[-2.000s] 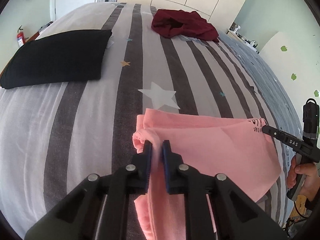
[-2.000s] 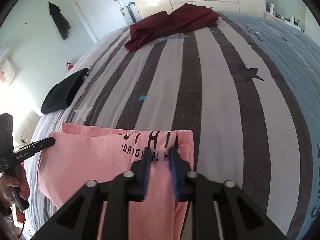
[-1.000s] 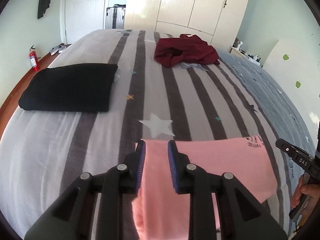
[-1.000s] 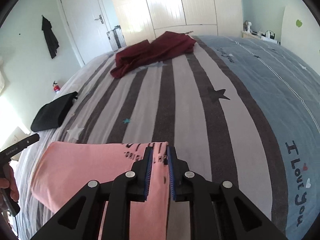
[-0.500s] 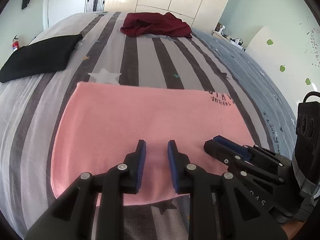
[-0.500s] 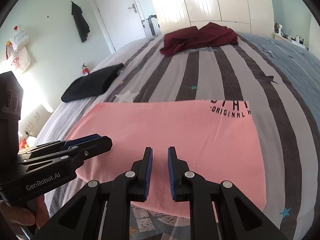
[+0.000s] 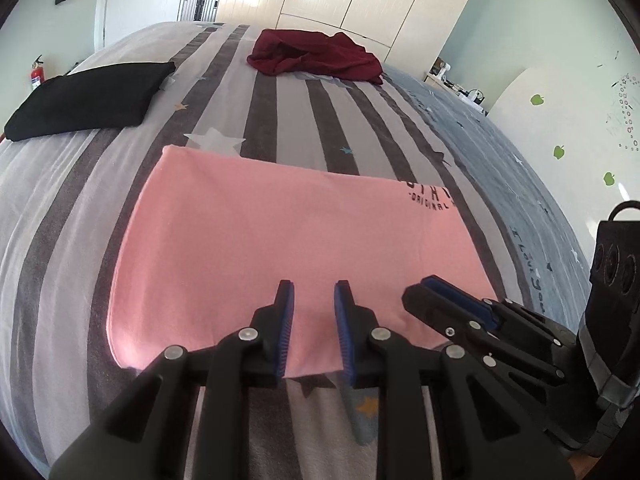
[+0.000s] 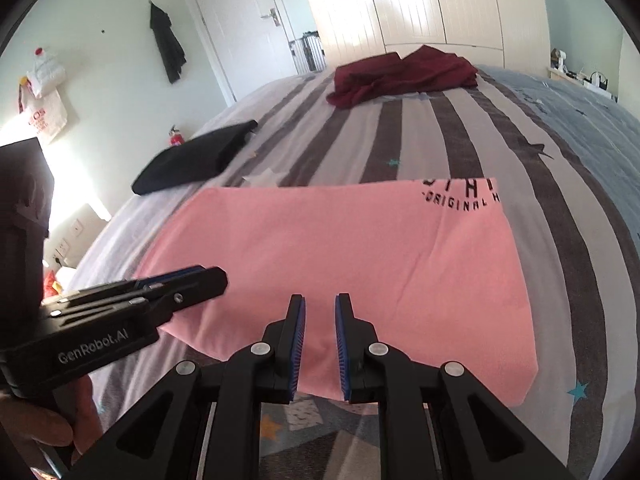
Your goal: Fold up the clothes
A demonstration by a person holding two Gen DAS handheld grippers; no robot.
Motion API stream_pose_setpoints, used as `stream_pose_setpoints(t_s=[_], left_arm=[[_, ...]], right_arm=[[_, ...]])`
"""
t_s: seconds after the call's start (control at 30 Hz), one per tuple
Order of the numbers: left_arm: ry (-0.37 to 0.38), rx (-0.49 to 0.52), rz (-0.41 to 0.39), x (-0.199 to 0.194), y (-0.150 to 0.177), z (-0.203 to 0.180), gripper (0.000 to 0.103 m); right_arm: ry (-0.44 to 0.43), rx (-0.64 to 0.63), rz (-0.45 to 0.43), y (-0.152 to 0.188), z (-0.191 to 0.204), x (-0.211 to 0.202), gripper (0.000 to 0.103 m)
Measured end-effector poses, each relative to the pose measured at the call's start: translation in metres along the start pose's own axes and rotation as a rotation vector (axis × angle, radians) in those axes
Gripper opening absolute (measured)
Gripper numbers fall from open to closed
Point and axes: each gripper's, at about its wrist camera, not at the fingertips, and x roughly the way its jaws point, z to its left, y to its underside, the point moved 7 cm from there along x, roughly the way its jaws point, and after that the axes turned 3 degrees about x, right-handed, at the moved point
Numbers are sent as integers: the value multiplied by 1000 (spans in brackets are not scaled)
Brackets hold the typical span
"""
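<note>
A pink shirt (image 7: 280, 236) with black lettering lies folded flat on the striped bed, also in the right wrist view (image 8: 352, 248). My left gripper (image 7: 314, 296) is open and empty above the shirt's near edge. My right gripper (image 8: 320, 308) is open and empty over the same near edge, to the right of the left one. The right gripper (image 7: 424, 286) shows at the right of the left wrist view, and the left gripper (image 8: 208, 276) at the left of the right wrist view.
A folded black garment (image 7: 92, 98) lies at the bed's far left. A crumpled dark red garment (image 7: 316, 56) lies at the far end. White wardrobes (image 8: 420, 4) and a door (image 8: 248, 28) stand behind the bed. A red fire extinguisher (image 7: 37, 74) stands by the left wall.
Both grippers let go of the pink shirt's corners, opened and drew back to its near edge. The shirt now lies flat, folded in half. In the last half second little moved.
</note>
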Motion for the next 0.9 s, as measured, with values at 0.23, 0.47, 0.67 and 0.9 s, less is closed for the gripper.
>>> stream_pose_setpoints(t_s=[0.23,0.47,0.67,0.9], left_arm=[[-16,-22,19,20,23,11,14],[-16,6,15,29,16,15,14],[-82,41,3,2,15,34,11],[-144,45,-3,-7,16,51,2]], right_arm=[[9,0,63,26,-5,21,11],[13,5,39,24,-17,37,8],[75,-18,15,18,-32,14,7],[142,-3,6,21,-73,-3,3]])
